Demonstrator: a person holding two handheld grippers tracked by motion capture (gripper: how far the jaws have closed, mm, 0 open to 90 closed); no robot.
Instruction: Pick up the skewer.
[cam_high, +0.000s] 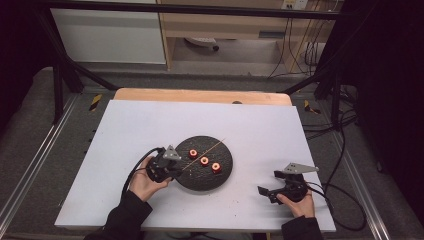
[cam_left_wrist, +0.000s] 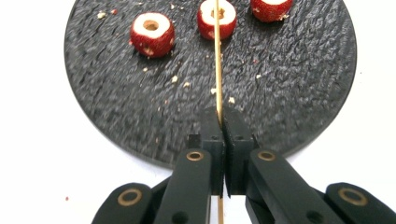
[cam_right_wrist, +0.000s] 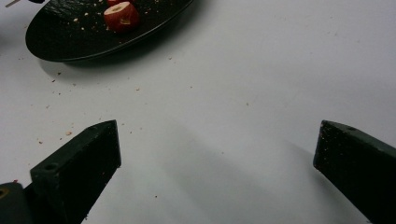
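A round black slate plate (cam_high: 222, 167) lies mid-table with three red cored fruit pieces (cam_high: 204, 160) in a row on it. My left gripper (cam_high: 176, 167) sits at the plate's left edge, shut on a thin wooden skewer (cam_high: 210, 149) that reaches across the plate. In the left gripper view the skewer (cam_left_wrist: 218, 70) runs straight up from the closed jaws over the middle fruit piece (cam_left_wrist: 216, 18), with another piece (cam_left_wrist: 152, 33) to its left. My right gripper (cam_high: 266, 192) rests open on the white table, right of the plate, nothing between its fingers (cam_right_wrist: 88, 161).
Crumbs dot the plate (cam_left_wrist: 299, 84) and the white tabletop (cam_right_wrist: 243, 93). A wooden strip (cam_high: 200, 95) borders the table's far edge. Cables (cam_high: 345, 200) trail off to the right. A black frame and shelving stand behind the table.
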